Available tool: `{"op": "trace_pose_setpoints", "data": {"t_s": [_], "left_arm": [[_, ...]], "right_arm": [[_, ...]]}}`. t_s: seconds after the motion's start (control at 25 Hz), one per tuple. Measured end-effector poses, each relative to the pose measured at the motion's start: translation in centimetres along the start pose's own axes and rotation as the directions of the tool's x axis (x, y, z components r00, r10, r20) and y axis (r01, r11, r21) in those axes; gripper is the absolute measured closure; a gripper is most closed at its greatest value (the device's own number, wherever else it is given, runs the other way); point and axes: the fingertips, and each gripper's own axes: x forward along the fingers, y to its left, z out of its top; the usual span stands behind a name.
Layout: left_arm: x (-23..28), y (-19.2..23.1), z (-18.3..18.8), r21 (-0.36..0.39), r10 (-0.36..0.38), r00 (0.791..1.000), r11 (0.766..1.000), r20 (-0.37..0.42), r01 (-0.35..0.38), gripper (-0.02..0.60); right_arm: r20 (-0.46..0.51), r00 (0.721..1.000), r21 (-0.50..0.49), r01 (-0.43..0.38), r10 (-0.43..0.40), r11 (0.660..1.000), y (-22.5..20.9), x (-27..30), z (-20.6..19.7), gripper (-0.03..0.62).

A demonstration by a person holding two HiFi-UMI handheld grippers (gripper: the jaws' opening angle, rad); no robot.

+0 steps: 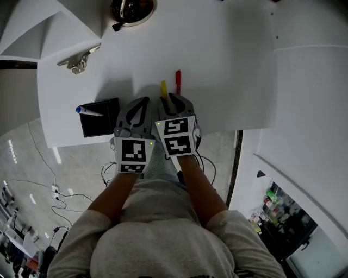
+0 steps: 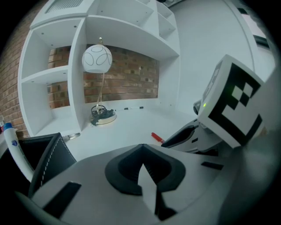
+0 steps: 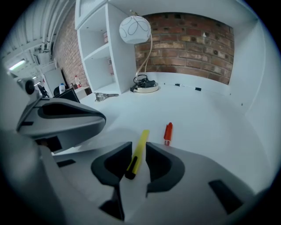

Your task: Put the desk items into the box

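A yellow pen (image 1: 164, 89) (image 3: 139, 147) lies between the jaws of my right gripper (image 1: 169, 102) (image 3: 135, 160), which close on its black rear end low over the white desk (image 1: 217, 65). Just to its right a red pen (image 1: 178, 81) (image 3: 167, 133) (image 2: 157, 137) rests on the desk. My left gripper (image 1: 139, 108) (image 2: 142, 154) sits beside the right one, pads together and holding nothing. At the desk's front left stands a black box (image 1: 99, 117) (image 2: 44, 158) with a blue-capped white marker (image 1: 89, 112) (image 2: 11, 143) sticking out of it.
A lamp with a white globe (image 2: 97, 59) (image 3: 135, 30) stands on a round base (image 1: 133, 10) at the back. A metal clip (image 1: 79, 62) (image 3: 105, 95) lies near white shelving (image 2: 74, 70). The desk's front edge (image 1: 217, 132) runs just under the grippers.
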Motion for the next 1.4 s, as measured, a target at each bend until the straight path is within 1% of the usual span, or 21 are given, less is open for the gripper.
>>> {"op": "trace_pose_setpoints", "data": {"t_s": [0.32,0.52,0.6,0.76,0.88,1.12,1.28,1.4], "left_arm": [[0.3,0.0,-0.3,-0.01,0.001,1.0,1.0,-0.02,-0.001,0.578],[0.3,-0.1,-0.6,-0.013,-0.005,1.0,1.0,-0.026,0.004,0.578],[0.3,-0.1,-0.7,-0.008,-0.006,1.0,1.0,-0.03,0.006,0.578],[0.2,0.0,-0.8,-0.01,-0.007,0.999,1.0,-0.036,0.006,0.578],[0.1,-0.1,-0.6,-0.005,-0.011,0.999,1.0,-0.034,0.011,0.578],[-0.3,-0.1,0.0,-0.003,-0.018,1.0,1.0,-0.02,0.018,0.578],[-0.7,-0.2,0.7,0.007,-0.025,1.0,1.0,-0.01,0.025,0.577],[-1.2,-0.3,1.4,0.007,-0.028,1.0,1.0,0.004,0.028,0.578]], "right_arm": [[-0.096,0.995,-0.023,-0.001,-0.002,1.0,0.0,1.1,-0.4,0.488],[-0.115,0.993,-0.048,0.002,-0.008,0.999,0.2,1.3,-0.4,0.497],[-0.118,0.993,-0.046,0.001,-0.006,0.999,0.4,1.3,-0.4,0.527],[-0.117,0.993,-0.032,-0.003,-0.001,0.999,0.5,1.3,-0.4,0.53],[-0.088,0.996,-0.022,0.007,-0.009,1.0,0.3,1.0,-0.2,0.531],[0.012,0.999,-0.025,0.052,-0.052,0.998,0.1,-0.3,1.3,0.531],[0.086,0.993,-0.007,0.085,-0.084,0.996,-0.1,-1.6,2.4,0.531],[0.151,0.983,0.018,0.102,-0.103,0.995,-0.3,-2.8,3.4,0.531]]}}
